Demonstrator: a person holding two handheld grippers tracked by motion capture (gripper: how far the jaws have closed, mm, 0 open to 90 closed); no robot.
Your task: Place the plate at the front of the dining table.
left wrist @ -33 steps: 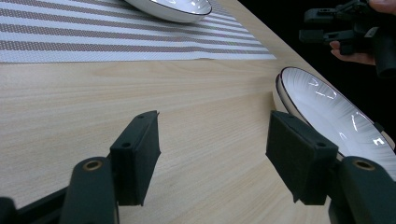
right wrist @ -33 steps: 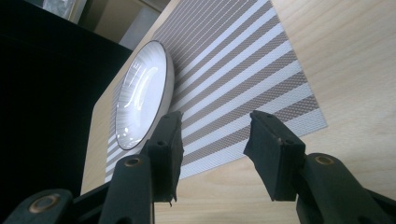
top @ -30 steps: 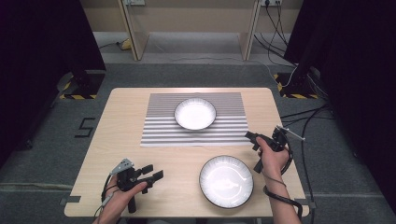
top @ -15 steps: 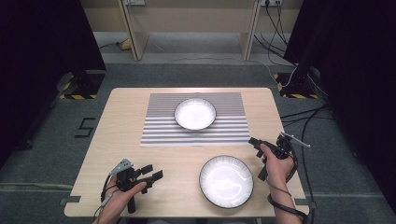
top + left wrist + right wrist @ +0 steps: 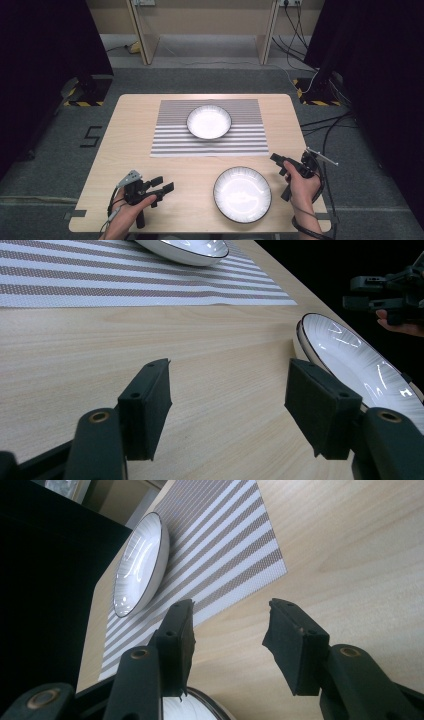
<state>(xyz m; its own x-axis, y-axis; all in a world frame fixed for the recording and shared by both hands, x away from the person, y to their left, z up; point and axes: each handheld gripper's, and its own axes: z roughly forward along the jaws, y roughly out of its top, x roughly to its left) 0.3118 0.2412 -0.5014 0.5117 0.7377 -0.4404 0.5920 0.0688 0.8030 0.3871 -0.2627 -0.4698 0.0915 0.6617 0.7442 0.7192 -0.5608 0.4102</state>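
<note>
Both hand-held grippers are hovering with jaws apart, one at each near corner of the scene.

The left gripper (image 5: 162, 185), sitting at about seven o'clock in the high view, is being held low by the left hand (image 5: 131, 209), whose forearm is entering from the bottom edge; its jaws are pointing toward three o'clock and standing well apart, gripping nothing. The right gripper (image 5: 281, 166), at about four o'clock, is being carried in the right hand (image 5: 301, 186), wrist raised, jaws pointing toward ten o'clock and likewise gaping wide; a cable is trailing from it.
</note>
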